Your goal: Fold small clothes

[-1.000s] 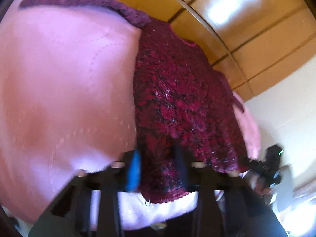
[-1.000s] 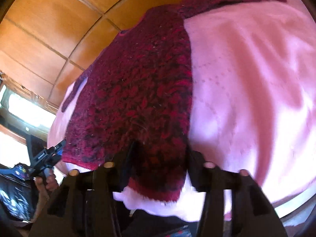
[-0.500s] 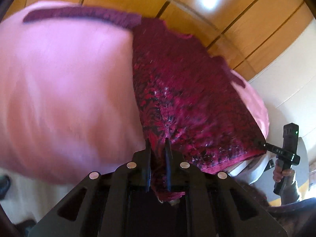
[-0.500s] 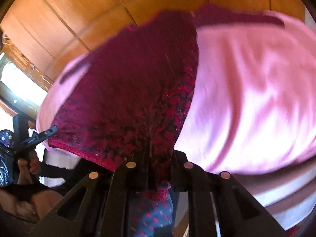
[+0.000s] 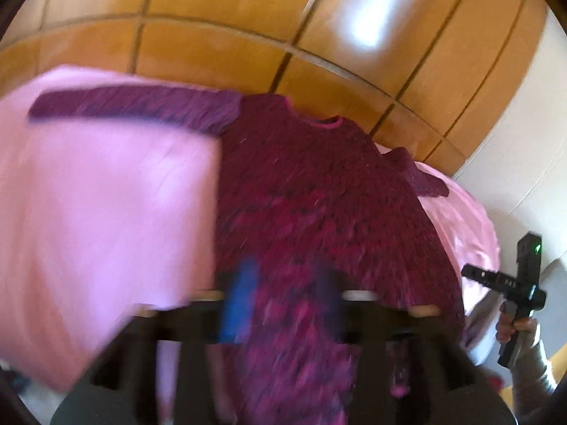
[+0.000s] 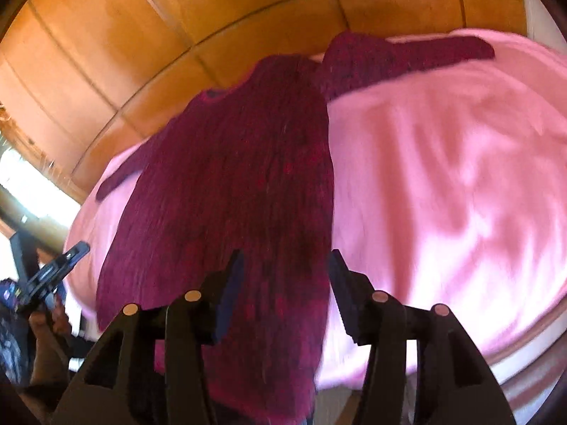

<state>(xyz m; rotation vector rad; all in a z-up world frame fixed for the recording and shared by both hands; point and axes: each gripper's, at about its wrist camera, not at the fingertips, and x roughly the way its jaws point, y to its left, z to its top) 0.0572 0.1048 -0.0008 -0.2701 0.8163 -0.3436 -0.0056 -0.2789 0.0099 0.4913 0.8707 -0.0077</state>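
Observation:
A dark red knitted sweater [image 5: 312, 191] lies flat on a pink bedspread [image 5: 99, 219], neck at the far side, both sleeves spread outward. Its hem hangs over the near bed edge. My left gripper [image 5: 287, 283] is open, its blurred fingers on either side of the hem's left part. In the right wrist view the sweater [image 6: 241, 184] fills the middle; my right gripper [image 6: 285, 265] is open with the hem's right part between its fingers, which do not pinch it.
A wooden panelled wall [image 5: 248, 35] rises behind the bed. The bedspread [image 6: 443, 184] stretches wide beside the sweater. Each view shows the other hand-held gripper at the side: the right one [image 5: 517, 290] and the left one [image 6: 49, 276].
Half a second ago both grippers were shut on the sweater's hem and pulling it toward me. Both have opened and let go; the hem now drapes over the bed edge.

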